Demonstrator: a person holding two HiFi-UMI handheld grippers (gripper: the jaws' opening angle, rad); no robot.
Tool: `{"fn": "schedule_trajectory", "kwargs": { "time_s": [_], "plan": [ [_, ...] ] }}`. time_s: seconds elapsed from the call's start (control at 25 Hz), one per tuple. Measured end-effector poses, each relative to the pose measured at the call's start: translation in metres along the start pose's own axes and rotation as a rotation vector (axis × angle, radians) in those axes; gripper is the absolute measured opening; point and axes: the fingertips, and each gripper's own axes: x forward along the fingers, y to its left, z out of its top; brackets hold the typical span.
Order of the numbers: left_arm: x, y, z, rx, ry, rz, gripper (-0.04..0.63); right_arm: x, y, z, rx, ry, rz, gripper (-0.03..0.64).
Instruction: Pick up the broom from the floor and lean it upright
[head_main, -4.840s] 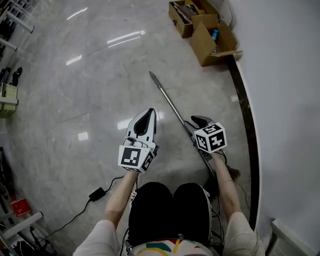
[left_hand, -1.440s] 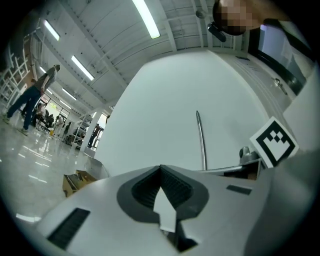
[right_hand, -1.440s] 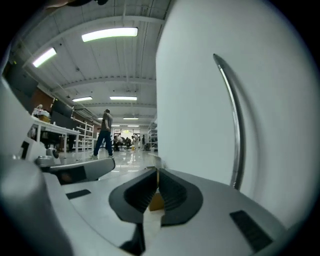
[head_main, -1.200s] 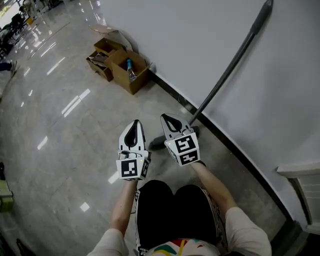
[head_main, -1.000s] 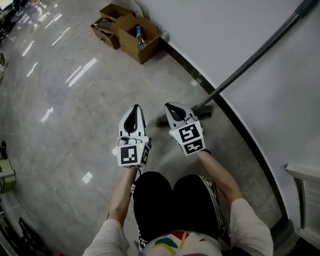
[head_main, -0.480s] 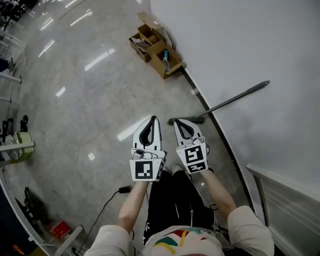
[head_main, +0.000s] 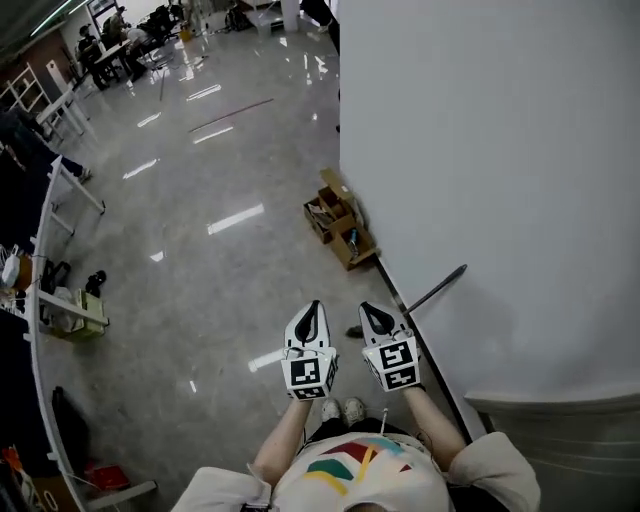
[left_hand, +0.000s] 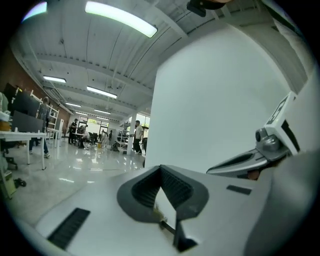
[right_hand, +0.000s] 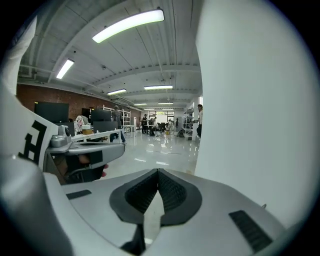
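Observation:
The broom (head_main: 435, 290) leans with its dark handle against the white wall (head_main: 480, 150), its head (head_main: 355, 331) on the floor by the baseboard. My left gripper (head_main: 310, 306) and right gripper (head_main: 373, 311) are held side by side in front of me, high above the floor and clear of the broom. Both are shut with nothing in them. In the left gripper view the shut left gripper (left_hand: 161, 167) points toward the wall's corner. The right gripper view has the right gripper (right_hand: 158, 171) pointing along the wall, with the left gripper (right_hand: 85, 147) beside it.
Open cardboard boxes (head_main: 335, 215) sit on the floor against the wall beyond the broom. A black baseboard (head_main: 420, 335) runs along the wall. A white ledge (head_main: 560, 405) is at lower right. Shelving (head_main: 60, 300) stands at left; desks and people (head_main: 110, 40) are far off.
The broom, once flat on the floor in my right gripper, stands against the wall. Over the last second both grippers rose well above the floor and the view lifted with them.

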Motion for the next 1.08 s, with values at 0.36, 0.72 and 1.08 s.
{"fn": "schedule_trajectory", "kwargs": {
  "time_s": [0.36,0.72,1.08],
  "plan": [
    [-0.087,-0.027,0.061,-0.016,-0.096,0.017,0.046,-0.083,0.040,0.019,-0.053,-0.013,0.092,0.014],
    [-0.093,0.022,0.077,0.027,-0.119,0.163,0.046,-0.044,0.055,0.054,-0.070,-0.095,0.210,0.014],
    [-0.089,0.035,0.081,0.006,-0.121,0.225,0.046,-0.039,0.048,0.063,-0.002,-0.137,0.228,0.014]
  ]
}}
